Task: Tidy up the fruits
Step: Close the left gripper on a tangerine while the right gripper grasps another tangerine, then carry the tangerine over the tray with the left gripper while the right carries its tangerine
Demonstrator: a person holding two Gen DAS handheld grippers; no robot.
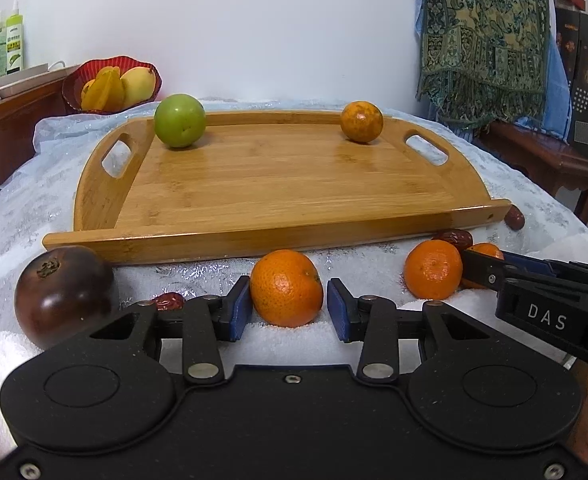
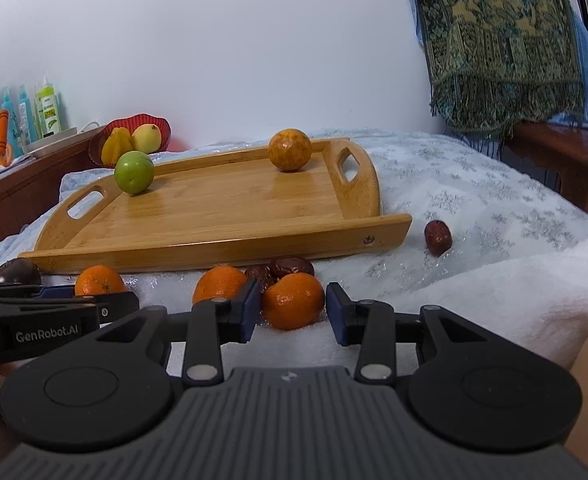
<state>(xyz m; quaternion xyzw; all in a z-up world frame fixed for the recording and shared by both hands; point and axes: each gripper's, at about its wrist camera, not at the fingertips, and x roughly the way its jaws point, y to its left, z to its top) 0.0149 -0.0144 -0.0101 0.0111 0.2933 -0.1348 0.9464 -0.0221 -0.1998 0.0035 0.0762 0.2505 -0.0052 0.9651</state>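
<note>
My left gripper [image 1: 288, 304] is shut on a mandarin [image 1: 286, 288] that rests on the white towel in front of the bamboo tray [image 1: 278, 184]. My right gripper [image 2: 293, 312] is shut on another mandarin [image 2: 294, 300] further right. A third mandarin [image 2: 218, 286] lies between the two grippers, touching red dates [image 2: 290, 266]. On the tray stand a green fruit [image 1: 180, 120] at the far left and a speckled orange [image 1: 361, 122] at the far right. A dark purple round fruit [image 1: 62, 292] sits left of my left gripper.
Single dates lie at the tray's right corner [image 2: 437, 237] and beside my left gripper [image 1: 170, 302]. A red bowl [image 1: 110, 84] of yellow fruit stands behind the tray on a wooden cabinet. A wooden bench [image 1: 549, 156] with a draped shawl is at the right.
</note>
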